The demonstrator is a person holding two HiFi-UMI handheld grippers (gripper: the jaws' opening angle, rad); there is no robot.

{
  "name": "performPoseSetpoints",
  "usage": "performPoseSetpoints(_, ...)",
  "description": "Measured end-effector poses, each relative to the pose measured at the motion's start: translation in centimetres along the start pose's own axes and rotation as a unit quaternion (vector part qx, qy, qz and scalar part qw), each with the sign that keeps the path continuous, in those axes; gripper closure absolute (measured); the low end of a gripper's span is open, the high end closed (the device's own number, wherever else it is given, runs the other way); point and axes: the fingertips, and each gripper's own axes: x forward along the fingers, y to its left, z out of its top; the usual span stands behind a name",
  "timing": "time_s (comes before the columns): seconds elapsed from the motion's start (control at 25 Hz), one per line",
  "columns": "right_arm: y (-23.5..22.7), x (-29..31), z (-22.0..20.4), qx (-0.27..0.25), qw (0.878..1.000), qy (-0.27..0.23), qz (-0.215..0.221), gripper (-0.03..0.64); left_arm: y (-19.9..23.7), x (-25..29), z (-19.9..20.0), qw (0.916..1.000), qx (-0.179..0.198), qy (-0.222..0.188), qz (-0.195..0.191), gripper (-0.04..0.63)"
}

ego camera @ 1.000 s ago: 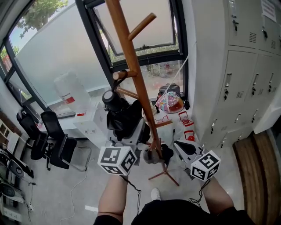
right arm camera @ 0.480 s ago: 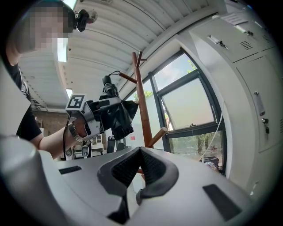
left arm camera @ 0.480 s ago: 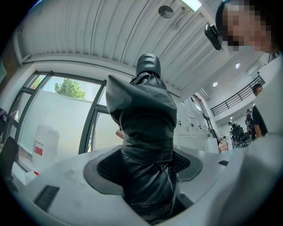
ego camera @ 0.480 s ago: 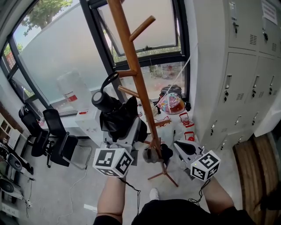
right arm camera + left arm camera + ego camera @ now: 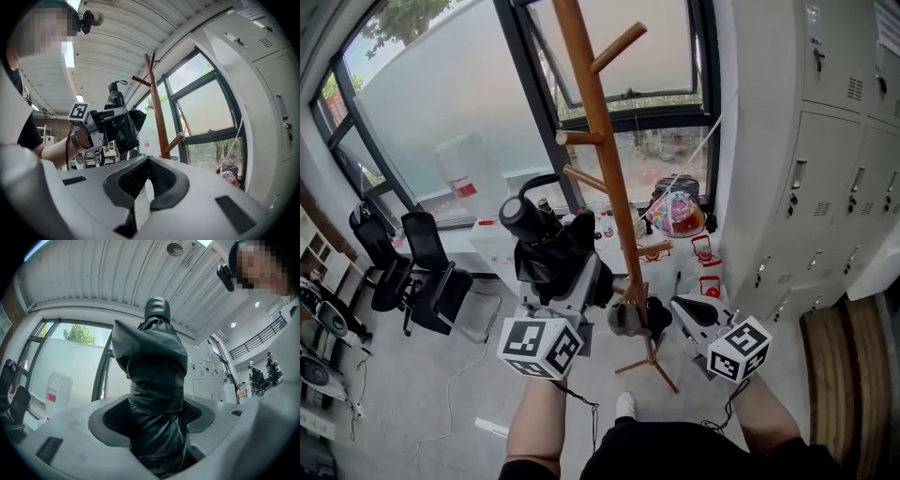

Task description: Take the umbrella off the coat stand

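The black folded umbrella (image 5: 551,255) points up and away from me, its round handle end (image 5: 518,215) and strap loop left of the wooden coat stand (image 5: 602,131) and apart from its pegs. My left gripper (image 5: 574,284) is shut on the umbrella's bundled fabric; in the left gripper view the umbrella (image 5: 154,376) fills the space between the pads of the left gripper (image 5: 157,417). My right gripper (image 5: 682,312) hangs low, right of the stand's pole, shut and holding nothing. The right gripper view shows the right gripper (image 5: 147,165), the umbrella (image 5: 123,123) and the stand (image 5: 157,108).
Grey lockers (image 5: 830,150) line the right side. Large windows stand behind the stand. Black office chairs (image 5: 431,286) and a water jug (image 5: 469,173) are at the left. A colourful bag (image 5: 675,214) and small red items lie on the floor by the stand's feet (image 5: 652,361).
The left gripper has carried the umbrella leftward, and its strap loop has come away from the stand's peg. The right gripper has stayed put.
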Motion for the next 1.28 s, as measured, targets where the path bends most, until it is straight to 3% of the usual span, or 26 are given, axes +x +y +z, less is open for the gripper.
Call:
performPoseSetpoints(0.4,2.0,-1.1,-0.7,0.005,1.000,0.008,0.030,0.563,-0.6,-4.3,-3.2,0.9985,-0.010,0.046,0.030,0.298)
performPoseSetpoints(0.68,3.4,-2.2,-1.3,0.013,0.999,0.009,0.040,0.563,-2.6,-7.7,-6.1,0.9958,-0.023,0.084,0.028,0.298)
performPoseSetpoints(1.28,7.5,-1.7,-2.4,0.022,0.999,0.023,0.028,0.563,-6.0,-14.0,-12.1,0.9865,-0.055,0.151,-0.031,0.298)
